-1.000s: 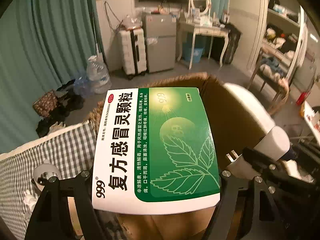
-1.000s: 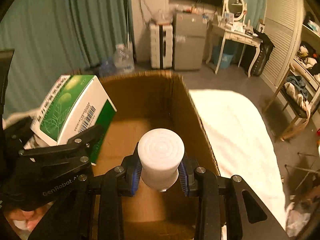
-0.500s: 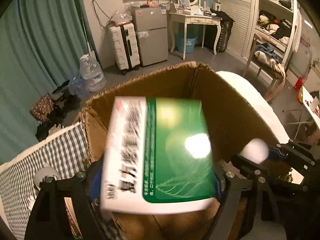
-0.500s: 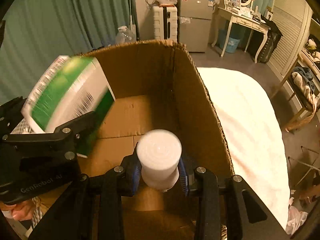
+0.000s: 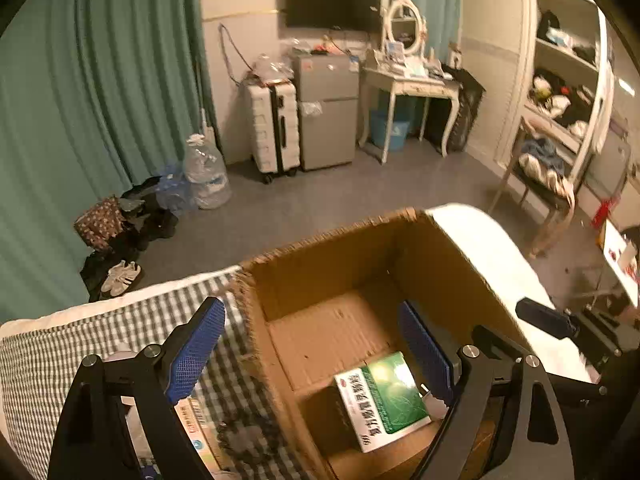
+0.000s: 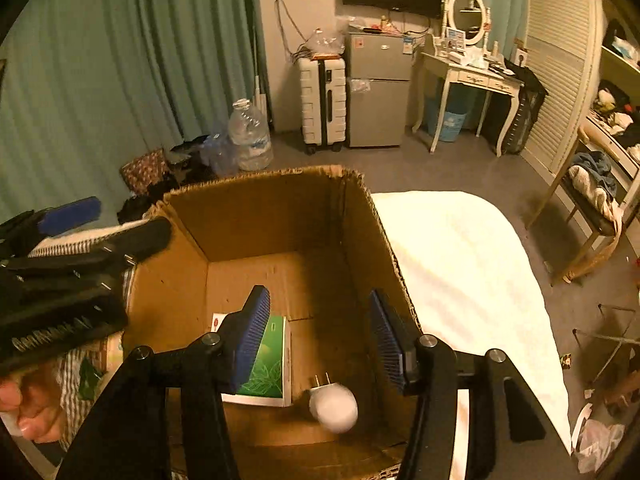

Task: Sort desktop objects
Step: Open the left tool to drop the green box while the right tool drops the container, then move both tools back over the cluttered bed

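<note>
Inside the box: on the floor of the cardboard box (image 6: 276, 216), at about 6 o'clock in both wrist views, lie the two things you were sorting.
Left claw: your left gripper (image 5: 316, 344) has released; its jaws are opening, spread wide, and nothing sits between the blue pads (image 5: 196, 344). It hangs above the box's left wall, touching nothing.
Right claw: your right gripper (image 6: 320, 336) is also free; its jaws are opening, with nothing clamped. The plug shows below the gap, clear of both pads (image 6: 250, 336).
Medicine box: the green-and-white medicine box (image 5: 382, 398) lies flat, printed face up, on the box floor near its close edge. In the left view its long axis runs from about 7 o'clock to 1 o'clock, the white lettered strip along its left side. In the right view it sits at 7 o'clock of the plug, partly hidden behind your right claw's left finger.
White plug: the white charger plug (image 6: 334, 402) rests on the floor just beside the medicine box; whether they touch cannot be told. Its two metal prongs point toward 11 o'clock, the rounded body trailing toward 5 o'clock, slightly blurred.
Surroundings: a checked cloth (image 5: 80, 344) lies at 9 o'clock of the box, a white cover (image 6: 460, 264) at 3 o'clock.
</note>
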Demonstrator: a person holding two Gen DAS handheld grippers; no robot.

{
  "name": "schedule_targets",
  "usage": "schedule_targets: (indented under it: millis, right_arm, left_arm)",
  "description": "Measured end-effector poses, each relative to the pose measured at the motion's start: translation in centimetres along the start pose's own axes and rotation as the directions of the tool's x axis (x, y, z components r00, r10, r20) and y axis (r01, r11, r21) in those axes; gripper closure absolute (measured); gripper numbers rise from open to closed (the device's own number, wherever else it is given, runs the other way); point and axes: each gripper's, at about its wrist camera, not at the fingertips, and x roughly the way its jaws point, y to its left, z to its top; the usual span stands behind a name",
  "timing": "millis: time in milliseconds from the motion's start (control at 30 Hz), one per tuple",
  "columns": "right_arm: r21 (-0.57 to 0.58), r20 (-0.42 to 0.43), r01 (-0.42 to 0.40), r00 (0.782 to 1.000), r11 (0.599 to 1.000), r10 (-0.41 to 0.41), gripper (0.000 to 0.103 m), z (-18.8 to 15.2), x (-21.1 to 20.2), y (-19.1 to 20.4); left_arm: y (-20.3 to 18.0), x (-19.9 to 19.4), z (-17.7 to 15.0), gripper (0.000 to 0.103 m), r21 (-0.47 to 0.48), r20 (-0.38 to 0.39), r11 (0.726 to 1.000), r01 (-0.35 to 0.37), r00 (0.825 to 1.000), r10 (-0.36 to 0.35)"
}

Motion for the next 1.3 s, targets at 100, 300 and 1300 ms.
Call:
schedule_targets:
  millis: [100,300,1300]
  right_arm:
    - [0.012,0.017,0.008,1.000,1.000,-0.008,0.051,0.8,-0.6,0.1]
    - [0.039,0.054,0.013,0.998,0.999,-0.015,0.047,2.3,-2.2,0.8]
    - [-0.112,0.170,-0.147,0.972,0.983,0.164,0.036,4.8,-5.6,18.6]
  left_arm:
    - [1.5,-1.4,0.5,0.010,-0.029,0.028,1.000,-0.010,1.000,0.010]
    - [5.0,-4.5,1.1,0.007,-0.082,0.093,0.996,-0.038,0.995,0.046]
    - [26.7,-15.1,-6.0,0.000,-0.288,0.183,0.920,-0.267,0.927,0.326]
